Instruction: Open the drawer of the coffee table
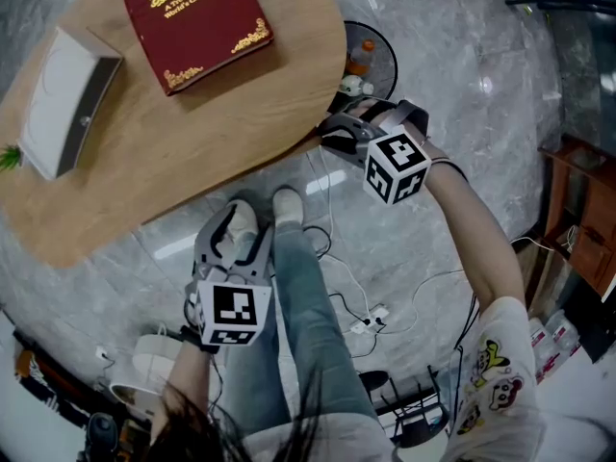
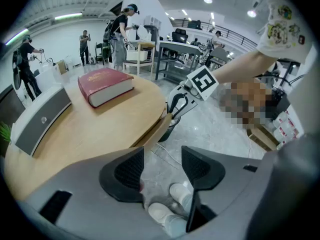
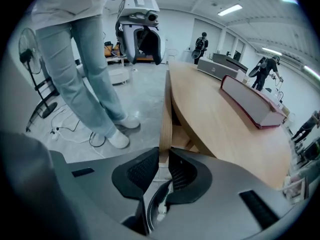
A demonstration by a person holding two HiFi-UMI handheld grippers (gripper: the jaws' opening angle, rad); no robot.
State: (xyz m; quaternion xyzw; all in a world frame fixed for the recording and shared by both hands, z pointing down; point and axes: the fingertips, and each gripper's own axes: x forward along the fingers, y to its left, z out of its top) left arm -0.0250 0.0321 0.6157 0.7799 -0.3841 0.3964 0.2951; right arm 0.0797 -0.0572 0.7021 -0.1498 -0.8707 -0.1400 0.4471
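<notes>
The oval wooden coffee table point(image 1: 192, 142) fills the upper left of the head view. At its right edge my right gripper point(image 1: 332, 138) is shut on the thin wooden drawer front point(image 3: 165, 119), which runs edge-on between the pads point(image 3: 161, 166). A gap shows between that panel and the table body point(image 3: 220, 124), so the drawer stands a little out. The left gripper view shows the same grip point(image 2: 175, 106) on the panel point(image 2: 155, 131). My left gripper point(image 1: 236, 229) hangs open over the floor beside the person's white shoes, its jaws point(image 2: 162, 171) holding nothing.
A red book point(image 1: 192, 17) and a white-and-grey box point(image 1: 63, 99) lie on the table top. A floor fan point(image 1: 371, 61) stands just beyond the right gripper. Cables and a power strip point(image 1: 369, 320) lie on the marble floor near the person's legs.
</notes>
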